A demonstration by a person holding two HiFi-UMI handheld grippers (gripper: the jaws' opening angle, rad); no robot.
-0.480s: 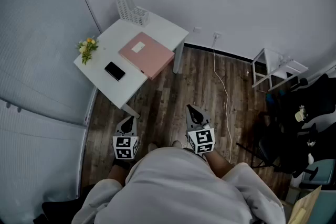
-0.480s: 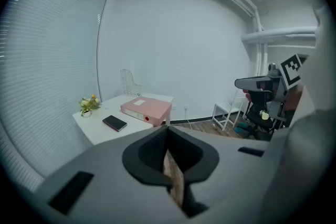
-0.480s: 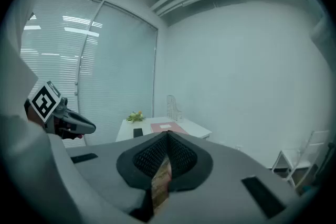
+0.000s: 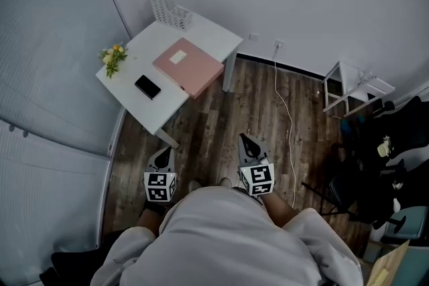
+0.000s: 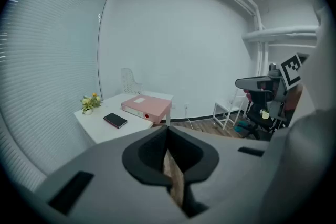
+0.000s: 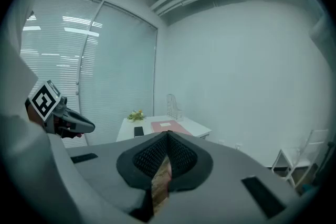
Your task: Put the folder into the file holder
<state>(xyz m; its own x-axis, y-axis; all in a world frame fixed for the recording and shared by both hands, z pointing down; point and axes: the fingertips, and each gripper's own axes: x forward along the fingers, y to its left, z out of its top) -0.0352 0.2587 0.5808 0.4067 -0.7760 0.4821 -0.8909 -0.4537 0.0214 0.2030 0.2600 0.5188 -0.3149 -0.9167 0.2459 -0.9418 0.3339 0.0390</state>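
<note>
Head view first: the pink folder (image 4: pixel 188 67) is lying flat on the white table (image 4: pixel 209 34) in the corner, pretty much in the middle of it, white label facing up. The wire file holder (image 4: pixel 169 10) stands at the far corner of that table near the wall, apart from the folder and with nothing in it as far as I can see. There's also a black phone (image 4: pixel 147 86) just beside the folder on the near side, and a little pot of flowers (image 4: pixel 112 58) at the left edge. Both grippers are way back from all this, held close to the person's body over the dark wooden floor (image 4: pixel 214 124): left gripper (image 4: pixel 163 153) and right gripper (image 4: pixel 247 140), both well apart from the table. A white cable (image 4: pixel 287 107) runs along the floor off to the right. Left gripper view: its jaws are pressed together with nothing between them, just a sliver of floor showing through, and the table with the folder, phone and flowers sits off in the distance ahead. Right gripper view: same deal, jaws closed tight and empty, table far ahead, and the left gripper pokes in at the left side in front of the window blinds (image 6: pixel 63 60)
</note>
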